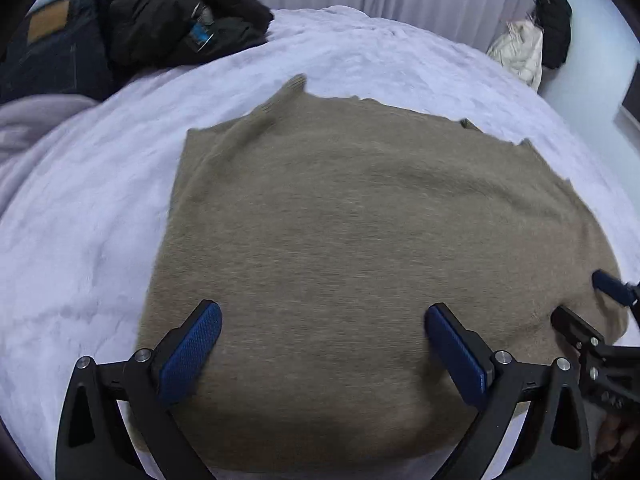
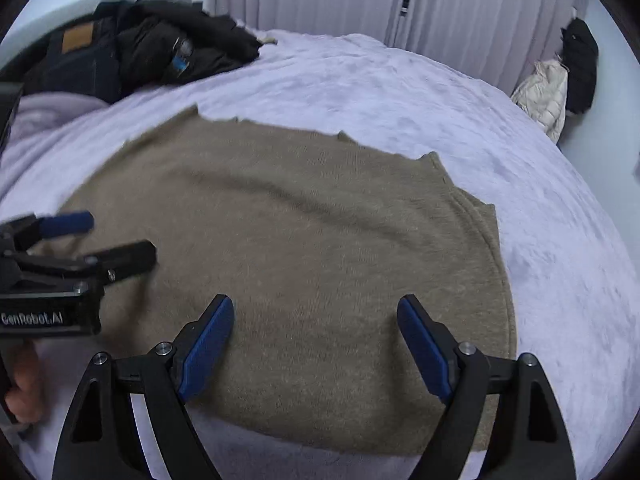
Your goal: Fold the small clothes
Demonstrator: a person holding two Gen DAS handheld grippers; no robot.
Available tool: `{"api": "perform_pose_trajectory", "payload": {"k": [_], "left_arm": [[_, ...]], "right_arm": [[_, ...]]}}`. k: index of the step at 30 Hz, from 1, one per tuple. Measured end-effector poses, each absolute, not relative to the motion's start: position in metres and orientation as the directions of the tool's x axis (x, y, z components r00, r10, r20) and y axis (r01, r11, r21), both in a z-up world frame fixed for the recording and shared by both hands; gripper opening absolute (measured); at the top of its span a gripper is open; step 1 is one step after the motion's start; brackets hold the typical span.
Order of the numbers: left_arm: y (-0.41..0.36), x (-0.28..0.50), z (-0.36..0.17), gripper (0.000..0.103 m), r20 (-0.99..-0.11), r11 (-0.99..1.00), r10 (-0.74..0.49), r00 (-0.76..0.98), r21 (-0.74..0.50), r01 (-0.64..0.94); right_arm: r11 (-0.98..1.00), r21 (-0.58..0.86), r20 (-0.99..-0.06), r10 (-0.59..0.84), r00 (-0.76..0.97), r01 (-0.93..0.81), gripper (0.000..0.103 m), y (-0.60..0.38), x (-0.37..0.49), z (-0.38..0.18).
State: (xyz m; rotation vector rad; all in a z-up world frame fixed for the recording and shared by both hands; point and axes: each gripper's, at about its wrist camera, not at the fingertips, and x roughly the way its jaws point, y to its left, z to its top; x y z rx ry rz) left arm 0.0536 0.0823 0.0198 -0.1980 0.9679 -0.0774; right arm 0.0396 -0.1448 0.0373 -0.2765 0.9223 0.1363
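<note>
A tan knitted garment (image 1: 360,240) (image 2: 300,232) lies spread flat on a lavender fleece blanket (image 1: 80,240) (image 2: 560,260) that covers a bed. My left gripper (image 1: 323,310) hovers over the garment's near part, its blue pads wide apart and nothing between them. In the right wrist view it (image 2: 120,236) comes in from the left edge, also with a gap between its fingers. My right gripper (image 2: 316,302) stands open above the garment's near right part, empty. The left wrist view shows it (image 1: 580,296) at the right edge, over the garment's right side.
A pile of dark clothes (image 1: 120,28) (image 2: 132,56), with jeans among them, lies at the back left of the bed. A cream padded jacket (image 1: 520,52) (image 2: 548,92) and a black garment (image 2: 580,56) hang at the back right. Curtains close the background. A hand (image 2: 24,384) grips the left tool.
</note>
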Motion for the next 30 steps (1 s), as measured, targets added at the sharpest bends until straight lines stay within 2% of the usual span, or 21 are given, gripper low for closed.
{"api": "perform_pose_trajectory", "payload": {"k": [1, 2, 4, 5, 6, 9, 13, 16, 17, 19, 21, 23, 24, 25, 26, 30], "left_arm": [[0.098, 0.05, 0.021, 0.103, -0.795, 0.968, -0.191, 0.576, -0.251, -0.025], [0.106, 0.046, 0.024, 0.103, -0.791, 0.973, -0.171, 0.587, -0.229, -0.024], [0.117, 0.04, 0.019, 0.103, -0.821, 0.993, -0.022, 0.571, -0.085, -0.085], [0.127, 0.039, 0.012, 0.103, -0.836, 0.99, -0.032, 0.547, -0.103, -0.099], [0.138, 0.035, 0.008, 0.103, -0.841, 0.978, -0.095, 0.533, -0.179, -0.108], [0.149, 0.015, 0.025, 0.103, -0.817, 0.95, -0.106, 0.567, -0.252, -0.185], [0.1, -0.008, 0.048, 0.103, -0.761, 0.945, -0.216, 0.612, -0.321, -0.066], [0.061, -0.004, 0.041, 0.103, -0.773, 0.977, -0.171, 0.61, -0.211, 0.007], [0.059, 0.001, 0.031, 0.103, -0.794, 0.987, -0.127, 0.594, -0.161, -0.005], [0.076, 0.007, 0.009, 0.103, -0.837, 0.992, -0.042, 0.546, -0.099, -0.076], [0.102, 0.001, 0.01, 0.103, -0.811, 0.966, -0.168, 0.561, -0.249, -0.07], [0.119, -0.009, 0.021, 0.103, -0.806, 0.968, -0.14, 0.575, -0.235, -0.093], [0.126, -0.014, 0.025, 0.103, -0.818, 0.975, -0.07, 0.571, -0.178, -0.136], [0.134, -0.018, 0.028, 0.103, -0.817, 0.972, -0.061, 0.573, -0.179, -0.152], [0.14, -0.021, 0.031, 0.103, -0.811, 0.965, -0.084, 0.579, -0.212, -0.158], [0.153, -0.002, 0.05, 0.103, -0.763, 0.91, -0.211, 0.611, -0.382, -0.162]], "right_arm": [[0.968, -0.153, -0.811, -0.006, 0.585, -0.201, 0.087, -0.162, 0.042, 0.032], [0.983, -0.082, -0.82, 0.026, 0.572, -0.163, 0.088, -0.185, 0.044, 0.029], [0.995, 0.001, -0.828, 0.055, 0.559, -0.097, 0.088, -0.224, 0.045, 0.029], [0.996, -0.008, -0.832, 0.041, 0.553, -0.085, 0.087, -0.236, 0.043, 0.03], [0.996, -0.033, -0.833, 0.018, 0.553, -0.082, 0.087, -0.242, 0.04, 0.03], [0.993, -0.117, -0.833, -0.085, 0.547, -0.023, 0.088, -0.243, 0.028, 0.038], [0.998, -0.034, -0.79, 0.005, 0.613, -0.053, 0.089, -0.212, -0.001, 0.06], [0.982, -0.054, -0.789, 0.069, 0.611, -0.181, 0.089, -0.169, -0.013, 0.055], [0.975, -0.059, -0.798, 0.084, 0.597, -0.216, 0.089, -0.163, -0.018, 0.051], [0.971, -0.119, -0.815, 0.023, 0.579, -0.206, 0.088, -0.162, -0.015, 0.036], [0.988, -0.059, -0.831, 0.03, 0.556, -0.143, 0.088, -0.191, -0.01, 0.03], [0.993, 0.035, -0.826, 0.091, 0.556, -0.111, 0.087, -0.221, -0.013, 0.035], [0.991, 0.055, -0.824, 0.112, 0.555, -0.118, 0.087, -0.229, -0.016, 0.04], [0.995, 0.027, -0.829, 0.078, 0.553, -0.098, 0.087, -0.234, -0.02, 0.044], [0.997, -0.002, -0.834, 0.042, 0.551, -0.079, 0.088, -0.237, -0.023, 0.05], [0.995, 0.046, -0.779, 0.092, 0.62, -0.089, 0.089, -0.236, -0.031, 0.077]]}}
